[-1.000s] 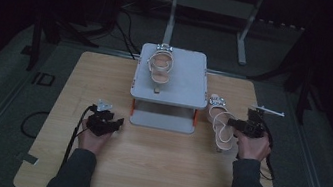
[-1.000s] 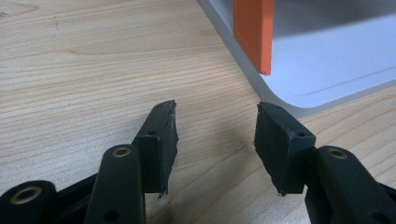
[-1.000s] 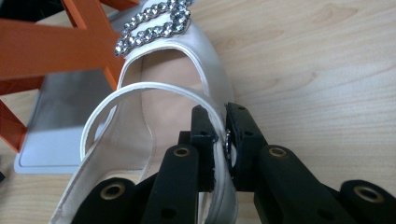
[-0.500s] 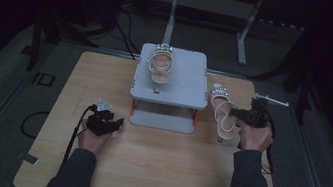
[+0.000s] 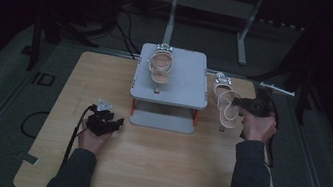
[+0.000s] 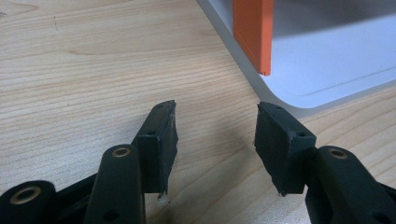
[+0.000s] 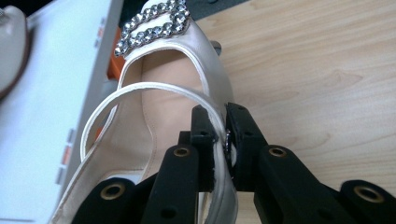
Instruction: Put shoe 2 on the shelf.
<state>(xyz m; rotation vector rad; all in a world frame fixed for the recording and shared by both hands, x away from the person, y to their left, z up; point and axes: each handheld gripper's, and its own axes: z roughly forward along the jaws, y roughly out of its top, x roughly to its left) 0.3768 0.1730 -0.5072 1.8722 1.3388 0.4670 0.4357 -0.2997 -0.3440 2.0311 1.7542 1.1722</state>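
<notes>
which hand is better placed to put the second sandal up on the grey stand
Right. The right gripper is shut on the sandal beside the stand; the left gripper is open, holding nothing.

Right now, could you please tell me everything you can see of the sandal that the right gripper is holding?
The sandal is cream-coloured and looks like satin or smooth leather, with an open toe, a rhinestone buckle ornament on its toe band and a thin looping ankle strap. The right gripper is shut on its side edge, by the strap. In the high view it lies right of the grey stand, toe pointing away from the person, above the wooden table; whether it touches the tabletop is unclear.
</notes>
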